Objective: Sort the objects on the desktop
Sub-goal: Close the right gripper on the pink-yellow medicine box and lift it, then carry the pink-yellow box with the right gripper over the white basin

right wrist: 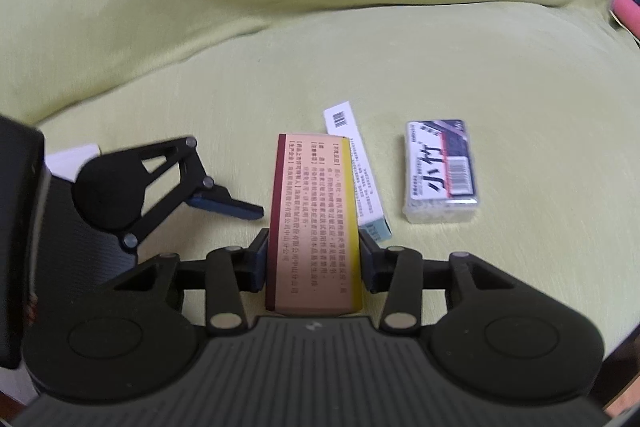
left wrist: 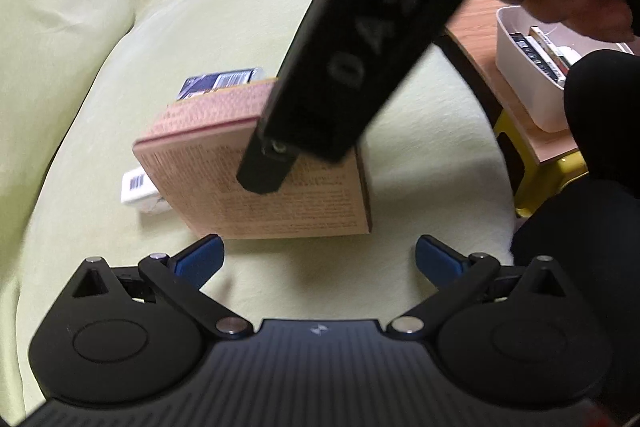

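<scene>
Green cushion, right gripper clamped on pink box, left gripper apart, white box behind.

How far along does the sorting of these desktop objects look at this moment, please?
Done: the white plastic bin on the wooden stool already holds several small boxes. In hand: the right hand-held gripper is clamped on the pink cardboard box. Left: the white barcoded carton and the clear-wrapped blue packet lie on the green cushion.
</scene>
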`<state>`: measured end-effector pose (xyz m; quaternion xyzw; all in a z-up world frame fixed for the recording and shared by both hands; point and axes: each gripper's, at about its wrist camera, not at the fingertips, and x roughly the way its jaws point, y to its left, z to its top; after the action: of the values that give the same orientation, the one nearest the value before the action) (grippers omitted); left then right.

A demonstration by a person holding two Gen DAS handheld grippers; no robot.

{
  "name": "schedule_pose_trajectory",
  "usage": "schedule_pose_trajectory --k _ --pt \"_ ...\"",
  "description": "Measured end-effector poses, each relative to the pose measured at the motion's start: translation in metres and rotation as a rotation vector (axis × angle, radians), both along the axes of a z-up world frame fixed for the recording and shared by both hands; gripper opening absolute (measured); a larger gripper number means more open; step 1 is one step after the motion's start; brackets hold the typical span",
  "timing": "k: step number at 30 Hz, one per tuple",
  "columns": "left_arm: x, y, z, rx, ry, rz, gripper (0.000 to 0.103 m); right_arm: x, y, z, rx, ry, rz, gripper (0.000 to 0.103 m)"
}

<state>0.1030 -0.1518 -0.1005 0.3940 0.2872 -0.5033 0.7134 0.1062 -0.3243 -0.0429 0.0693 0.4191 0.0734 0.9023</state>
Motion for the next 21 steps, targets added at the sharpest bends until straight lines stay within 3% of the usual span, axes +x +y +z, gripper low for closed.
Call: schedule_pose_trajectory --k 11,21 --pt "-0.041 -0.054 0.020 -0.034 -0.030 -0.159 0.103 -0.080 -0.055 0.027 0.052 -0.075 -0.188 0.040" --pt "-0.115 -0.164 0.030 -0.093 -0.035 -0.464 0.103 -0.210 -0.133 0.038 0.028 -0.099 -0.495 0.040"
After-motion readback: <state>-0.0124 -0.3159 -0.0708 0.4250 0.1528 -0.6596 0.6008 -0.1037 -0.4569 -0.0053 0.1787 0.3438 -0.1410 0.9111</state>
